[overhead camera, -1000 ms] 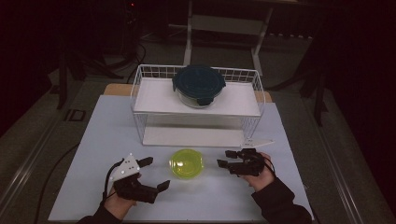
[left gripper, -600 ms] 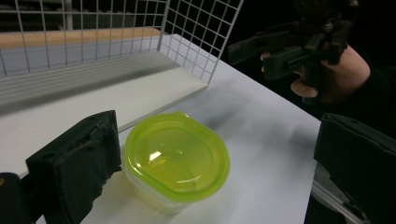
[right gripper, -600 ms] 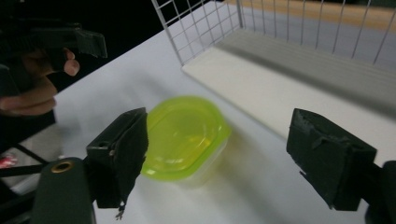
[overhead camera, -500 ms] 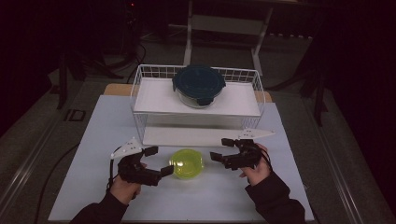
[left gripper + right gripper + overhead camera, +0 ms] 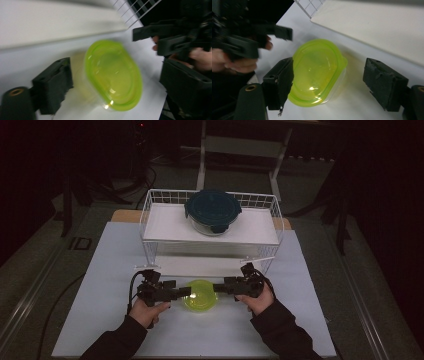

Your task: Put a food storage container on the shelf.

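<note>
Grippers flanked a small container with a yellow-green lid (image 5: 201,295) on the white table (image 5: 100,270); going from the left of the high view, the left gripper (image 5: 186,291) lay level in the person's left hand (image 5: 148,310), its tips at the container's left edge; in the left gripper view its jaws stood spread on either side of the lid (image 5: 113,75), which lay between them, and they had just been closing a little; whether a pad pressed the container I could not tell, given the blur; next came the container itself, resting on the table just in front of the white wire rack (image 5: 150,215); on the rack's shelf, well apart, sat a round glass bowl with a dark teal lid (image 5: 213,211); at the right, the right gripper (image 5: 218,287) reached the container's right edge, jaws wide and lately narrowing; in the right gripper view one pad (image 5: 279,80) lay against the lid's rim while the other stood clear of it.
</note>
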